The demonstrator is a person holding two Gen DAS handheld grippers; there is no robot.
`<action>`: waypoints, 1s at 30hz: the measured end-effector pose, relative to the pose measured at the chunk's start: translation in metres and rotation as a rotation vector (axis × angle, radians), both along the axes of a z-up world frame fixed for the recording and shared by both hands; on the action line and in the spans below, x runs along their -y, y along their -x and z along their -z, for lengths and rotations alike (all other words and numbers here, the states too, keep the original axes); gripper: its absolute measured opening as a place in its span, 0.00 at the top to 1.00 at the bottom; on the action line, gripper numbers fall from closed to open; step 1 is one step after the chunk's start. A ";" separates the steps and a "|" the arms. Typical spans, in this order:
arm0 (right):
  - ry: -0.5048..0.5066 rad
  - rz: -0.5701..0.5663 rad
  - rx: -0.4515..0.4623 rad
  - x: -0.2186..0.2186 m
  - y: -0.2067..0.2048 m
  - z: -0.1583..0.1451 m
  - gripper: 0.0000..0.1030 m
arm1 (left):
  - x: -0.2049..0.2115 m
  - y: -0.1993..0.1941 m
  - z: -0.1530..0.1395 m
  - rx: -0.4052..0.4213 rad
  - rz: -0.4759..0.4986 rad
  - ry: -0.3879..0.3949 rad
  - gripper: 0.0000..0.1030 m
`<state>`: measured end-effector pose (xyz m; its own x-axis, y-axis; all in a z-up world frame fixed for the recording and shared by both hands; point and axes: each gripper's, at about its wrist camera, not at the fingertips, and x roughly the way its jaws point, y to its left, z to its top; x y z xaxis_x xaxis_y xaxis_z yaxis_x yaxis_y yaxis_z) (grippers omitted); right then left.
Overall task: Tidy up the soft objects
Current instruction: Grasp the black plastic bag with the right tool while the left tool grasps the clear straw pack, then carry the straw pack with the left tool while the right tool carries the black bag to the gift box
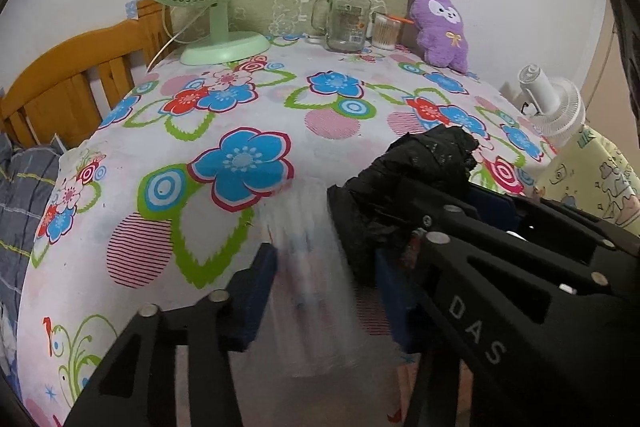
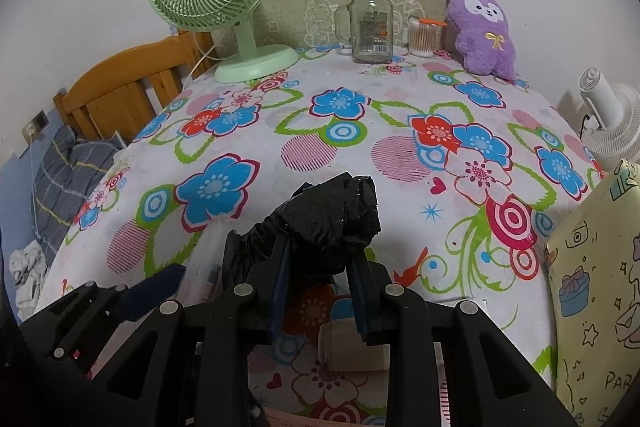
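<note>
Clearly, a crumpled black plastic bag (image 2: pixel 328 223) is clamped between the two blue-padded fingers of the right gripper (image 2: pixel 320 267), its bulk bulging forward past the fingertips and a flap trailing to the left. It is held above the near edge of the floral tablecloth (image 2: pixel 360 131). The left gripper (image 1: pixel 320 287) is seen with its fingers spread wide and nothing between them, just left of the bag. A purple plush toy (image 2: pixel 482 27) is propped at the far side.
</note>
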<state>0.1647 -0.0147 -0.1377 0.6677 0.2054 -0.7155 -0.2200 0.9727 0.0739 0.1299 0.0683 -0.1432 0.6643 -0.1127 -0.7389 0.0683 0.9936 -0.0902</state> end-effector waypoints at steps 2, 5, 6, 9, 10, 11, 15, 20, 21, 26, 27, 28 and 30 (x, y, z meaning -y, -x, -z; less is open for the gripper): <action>-0.001 0.002 0.004 0.001 0.002 -0.001 0.71 | 0.001 0.002 -0.001 0.002 0.002 -0.002 0.61; -0.004 0.004 0.005 0.002 0.004 -0.001 0.71 | 0.003 0.005 -0.001 0.004 0.005 -0.008 0.67; -0.005 0.005 0.007 0.003 0.006 -0.002 0.71 | 0.004 0.007 -0.001 0.006 0.006 -0.009 0.70; -0.008 0.008 0.012 0.004 0.009 -0.003 0.71 | 0.005 0.011 -0.003 0.008 0.006 -0.013 0.73; -0.008 0.008 0.012 0.005 0.010 -0.003 0.71 | 0.006 0.012 -0.003 0.008 0.006 -0.018 0.74; -0.010 0.009 0.013 0.005 0.011 -0.004 0.71 | 0.007 0.013 -0.004 0.009 0.005 -0.020 0.75; -0.015 0.011 0.019 0.008 0.017 -0.007 0.71 | 0.009 0.018 -0.008 0.019 0.000 -0.024 0.78; -0.021 0.011 0.039 0.012 0.026 -0.014 0.71 | 0.013 0.024 -0.018 0.038 -0.005 -0.032 0.79; -0.023 0.012 0.043 0.013 0.027 -0.016 0.71 | 0.014 0.025 -0.020 0.043 -0.005 -0.035 0.79; -0.033 0.017 0.069 0.019 0.035 -0.028 0.71 | 0.022 0.031 -0.032 0.071 -0.005 -0.042 0.80; -0.036 0.019 0.073 0.021 0.037 -0.030 0.71 | 0.023 0.032 -0.034 0.075 -0.005 -0.042 0.80; -0.037 0.020 0.078 0.023 0.038 -0.033 0.71 | 0.024 0.034 -0.036 0.079 -0.004 -0.043 0.80; -0.042 0.023 0.088 0.026 0.042 -0.037 0.71 | 0.027 0.036 -0.042 0.091 -0.001 -0.047 0.80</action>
<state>0.1227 -0.0412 -0.1002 0.7322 0.2174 -0.6454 -0.2048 0.9741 0.0958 0.0936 0.0412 -0.1016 0.7288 -0.0787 -0.6802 0.0728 0.9966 -0.0373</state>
